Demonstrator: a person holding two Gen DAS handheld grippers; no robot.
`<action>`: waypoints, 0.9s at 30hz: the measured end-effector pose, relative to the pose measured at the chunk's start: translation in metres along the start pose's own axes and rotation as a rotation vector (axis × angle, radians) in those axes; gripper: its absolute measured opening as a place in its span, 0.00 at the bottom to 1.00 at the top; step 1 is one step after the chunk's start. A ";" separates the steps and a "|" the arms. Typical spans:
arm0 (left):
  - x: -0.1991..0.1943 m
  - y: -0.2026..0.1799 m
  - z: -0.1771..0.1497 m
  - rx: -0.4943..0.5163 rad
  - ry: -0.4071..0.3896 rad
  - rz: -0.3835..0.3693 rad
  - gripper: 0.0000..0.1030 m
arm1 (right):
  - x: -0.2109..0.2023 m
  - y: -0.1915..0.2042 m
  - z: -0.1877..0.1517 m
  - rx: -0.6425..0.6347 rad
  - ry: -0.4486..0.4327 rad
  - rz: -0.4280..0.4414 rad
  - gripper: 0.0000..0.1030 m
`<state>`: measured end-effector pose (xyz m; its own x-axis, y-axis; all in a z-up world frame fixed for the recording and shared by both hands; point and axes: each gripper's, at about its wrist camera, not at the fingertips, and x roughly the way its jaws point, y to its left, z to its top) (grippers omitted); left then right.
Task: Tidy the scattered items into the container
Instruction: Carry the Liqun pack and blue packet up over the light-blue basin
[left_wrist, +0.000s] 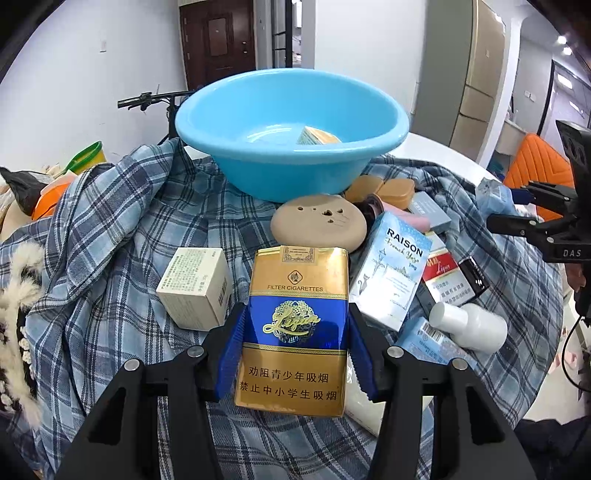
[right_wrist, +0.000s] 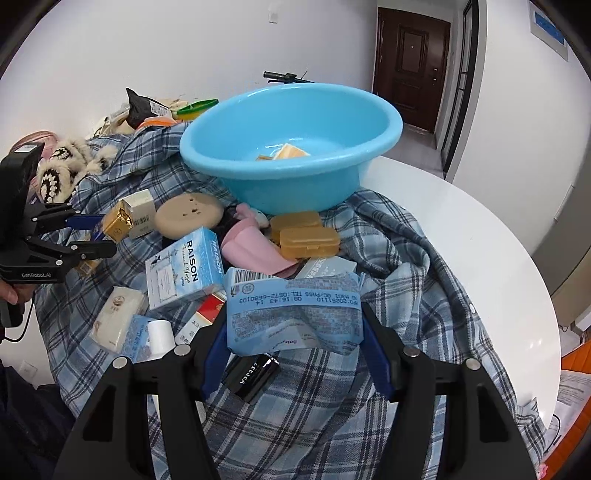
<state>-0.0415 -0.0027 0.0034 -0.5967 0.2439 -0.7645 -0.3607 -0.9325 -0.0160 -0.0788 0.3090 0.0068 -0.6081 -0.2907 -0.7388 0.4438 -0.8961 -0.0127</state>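
Basin: round blue plastic; glossy gold pack clamped, left hand-held gripper.

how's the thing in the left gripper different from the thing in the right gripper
The left gripper holds a gold and blue cigarette pack, a rigid box held upright. The right gripper holds a light blue wipes packet, soft and crumpled, its print upside down. Both are clamped between blue fingers, outside the blue basin.

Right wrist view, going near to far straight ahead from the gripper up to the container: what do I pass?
Right gripper shut on the blue wipes packet → pink cloth → two amber plastic cases → blue basin, with a few small items already inside.
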 end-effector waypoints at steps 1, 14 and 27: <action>-0.001 0.000 0.000 -0.002 -0.001 -0.003 0.53 | -0.001 -0.001 0.001 0.001 -0.006 -0.001 0.61; -0.037 0.008 0.030 -0.012 -0.117 0.006 0.53 | -0.048 0.003 0.027 0.001 -0.156 -0.022 0.61; -0.097 -0.003 0.043 0.047 -0.291 0.045 0.53 | -0.121 0.020 0.042 -0.031 -0.379 -0.040 0.62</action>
<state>-0.0135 -0.0123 0.1058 -0.7910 0.2746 -0.5467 -0.3574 -0.9327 0.0487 -0.0241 0.3124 0.1236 -0.8230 -0.3641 -0.4361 0.4308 -0.9004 -0.0612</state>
